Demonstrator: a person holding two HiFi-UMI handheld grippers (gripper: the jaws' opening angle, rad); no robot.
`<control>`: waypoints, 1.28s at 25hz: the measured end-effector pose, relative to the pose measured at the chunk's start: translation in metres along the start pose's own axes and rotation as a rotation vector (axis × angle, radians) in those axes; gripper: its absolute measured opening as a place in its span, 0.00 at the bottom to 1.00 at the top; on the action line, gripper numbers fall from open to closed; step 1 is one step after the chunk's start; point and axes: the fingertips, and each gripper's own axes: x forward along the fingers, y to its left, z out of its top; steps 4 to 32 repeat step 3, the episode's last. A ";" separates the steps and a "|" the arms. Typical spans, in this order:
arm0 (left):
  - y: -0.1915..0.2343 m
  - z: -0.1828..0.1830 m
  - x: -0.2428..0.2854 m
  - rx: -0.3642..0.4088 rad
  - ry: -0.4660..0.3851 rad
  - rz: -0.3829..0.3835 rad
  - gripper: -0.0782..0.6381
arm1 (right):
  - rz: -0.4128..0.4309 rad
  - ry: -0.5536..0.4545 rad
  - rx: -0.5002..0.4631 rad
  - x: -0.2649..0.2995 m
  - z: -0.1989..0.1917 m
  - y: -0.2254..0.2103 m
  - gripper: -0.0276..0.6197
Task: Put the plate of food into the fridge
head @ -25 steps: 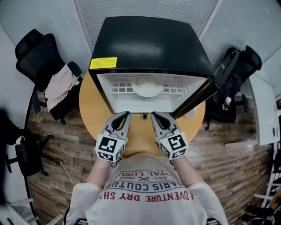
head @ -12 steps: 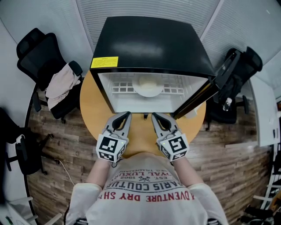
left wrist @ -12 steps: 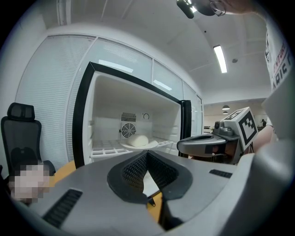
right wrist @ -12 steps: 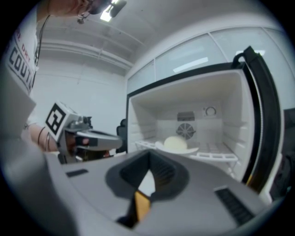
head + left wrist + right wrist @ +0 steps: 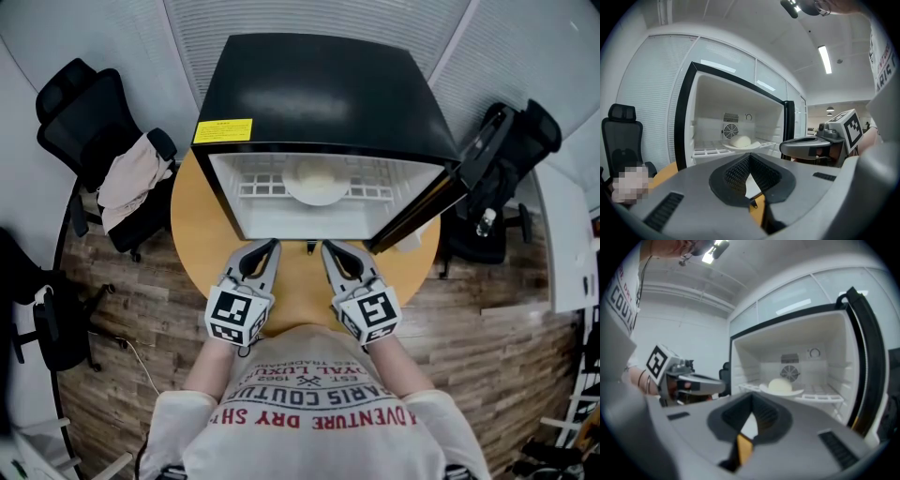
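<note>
A white plate (image 5: 316, 194) with a pale mound of food (image 5: 316, 175) rests on the wire shelf inside the open black fridge (image 5: 319, 94). The same plate (image 5: 739, 146) (image 5: 782, 391) shows deep in the cavity in both gripper views. My left gripper (image 5: 272, 246) (image 5: 749, 157) and right gripper (image 5: 327, 247) (image 5: 752, 404) hover side by side over the table, just in front of the fridge opening. Both are shut with nothing between the jaws. Each gripper sees the other beside it: the right gripper (image 5: 806, 143), the left gripper (image 5: 701, 383).
The fridge stands on a round wooden table (image 5: 197, 234). Its door (image 5: 422, 211) hangs open to the right. A black office chair (image 5: 80, 108) draped with a light cloth (image 5: 131, 178) stands at the left, another chair (image 5: 511, 141) at the right. Wood floor surrounds the table.
The right gripper has edged slightly to the left. The left gripper, the plate and the fridge door have not moved.
</note>
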 end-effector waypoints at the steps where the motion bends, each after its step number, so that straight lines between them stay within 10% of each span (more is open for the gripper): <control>1: 0.000 0.000 0.000 0.000 0.000 0.000 0.15 | 0.002 0.000 -0.001 0.000 0.000 0.001 0.09; 32: 0.001 0.000 0.000 -0.001 0.000 0.001 0.15 | 0.005 -0.002 -0.002 0.001 0.001 0.002 0.09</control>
